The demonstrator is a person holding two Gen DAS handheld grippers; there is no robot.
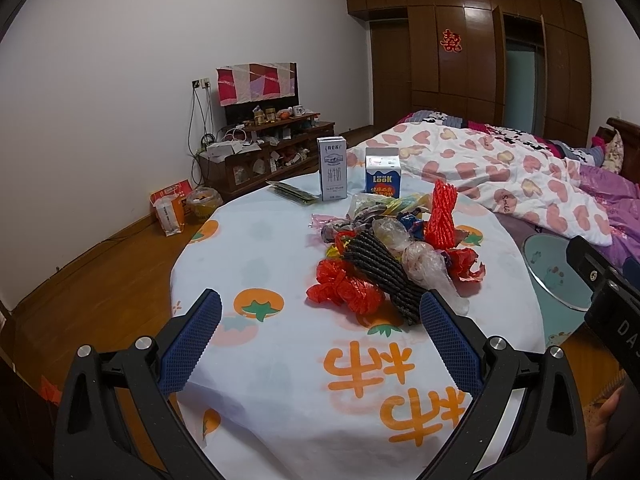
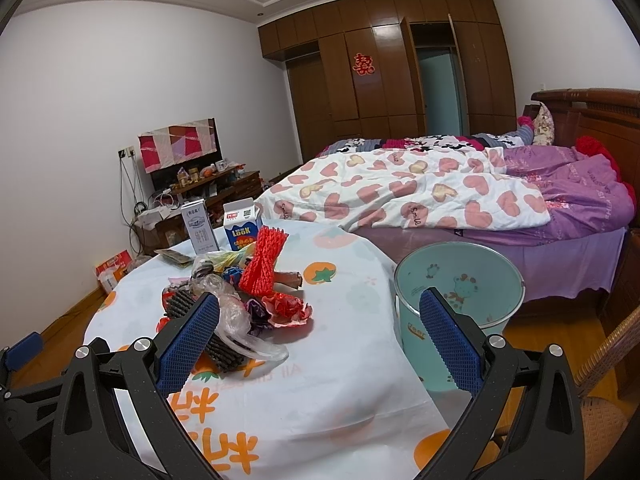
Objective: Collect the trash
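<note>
Left gripper (image 1: 320,316) hovering wide open and empty near the trash pile (image 1: 394,252) at the table's (image 1: 256,240) middle, right gripper (image 2: 320,316) gaping empty too, teal bin (image 2: 460,284) standing beside the table's right edge.

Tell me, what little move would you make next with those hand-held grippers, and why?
Probably ease the left hand-held gripper forward and close on the dark mesh bundle. Its jaws stand open with nothing between them, the bundle is the nearest piece in the trash pile, and the teal bin waits beside the table.

Trash pile (image 1: 392,256) mid-table, bin (image 2: 460,292) beside.
</note>
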